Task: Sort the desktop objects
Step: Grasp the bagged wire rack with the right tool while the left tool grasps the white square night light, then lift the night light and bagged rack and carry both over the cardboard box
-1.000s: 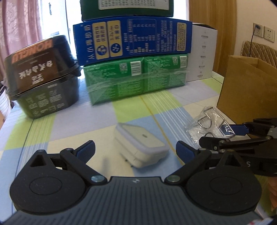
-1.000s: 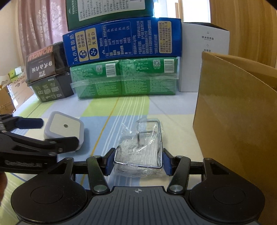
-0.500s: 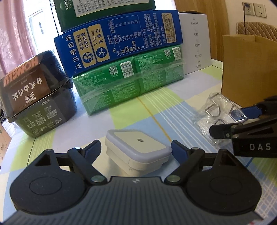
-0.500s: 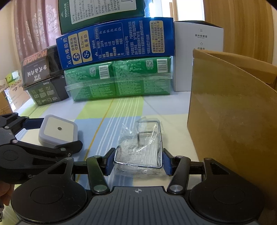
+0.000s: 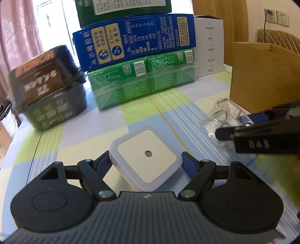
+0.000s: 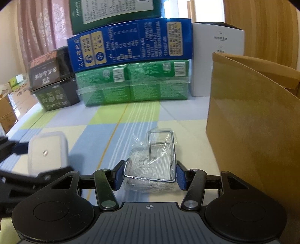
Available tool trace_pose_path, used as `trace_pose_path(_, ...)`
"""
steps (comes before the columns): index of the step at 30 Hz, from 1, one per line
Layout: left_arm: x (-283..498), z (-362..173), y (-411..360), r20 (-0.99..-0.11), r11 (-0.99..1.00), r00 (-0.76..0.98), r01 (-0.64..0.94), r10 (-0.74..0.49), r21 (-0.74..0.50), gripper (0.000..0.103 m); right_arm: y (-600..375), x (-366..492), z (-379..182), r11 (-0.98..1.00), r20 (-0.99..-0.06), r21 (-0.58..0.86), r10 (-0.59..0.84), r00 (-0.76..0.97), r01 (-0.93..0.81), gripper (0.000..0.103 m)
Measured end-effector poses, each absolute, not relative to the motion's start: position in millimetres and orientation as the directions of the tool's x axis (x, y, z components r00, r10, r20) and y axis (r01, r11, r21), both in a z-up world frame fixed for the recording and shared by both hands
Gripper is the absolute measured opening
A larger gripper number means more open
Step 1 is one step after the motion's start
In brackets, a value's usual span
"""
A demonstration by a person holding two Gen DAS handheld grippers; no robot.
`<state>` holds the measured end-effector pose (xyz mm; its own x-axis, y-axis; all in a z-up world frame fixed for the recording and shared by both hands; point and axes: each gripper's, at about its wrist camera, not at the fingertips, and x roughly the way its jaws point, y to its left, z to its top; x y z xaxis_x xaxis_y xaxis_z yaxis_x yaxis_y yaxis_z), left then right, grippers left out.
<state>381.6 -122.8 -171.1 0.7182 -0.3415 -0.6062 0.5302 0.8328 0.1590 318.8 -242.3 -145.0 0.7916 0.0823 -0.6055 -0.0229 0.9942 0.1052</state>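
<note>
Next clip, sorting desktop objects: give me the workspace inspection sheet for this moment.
Surface: checked tablecloth in green, blue and cream.
Job's things: white square plug-in light; wire clips in a clear bag.
Clutter: stacked cartons, black tub, white box, open cardboard box.
Grippers: left gripper closing, light between the jaws; right gripper pads against the bagged clips.
Cables: one plugged into a wall socket.
Surroundings: pink curtain, bright window, wooden panel.
</note>
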Motion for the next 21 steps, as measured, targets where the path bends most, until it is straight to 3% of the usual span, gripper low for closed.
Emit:
trace_pose_path(11,310.8,-153.0,-83.5,-0.630,0.901,0.702,0.433,-0.333,0.007,0.075,-228.0,274.0,-120.3,0.987,-0.620,0.138,0.154,0.769,-0.087,0.052)
trace_pose_path(21,254.6,-121.5,-68.4,-0.635,0.917,0.701,0.397,-0.325,-0.032,0.075,-227.3,205.0,-89.7,0.986,-0.619,0.126,0.162,0.768,-0.107,0.052)
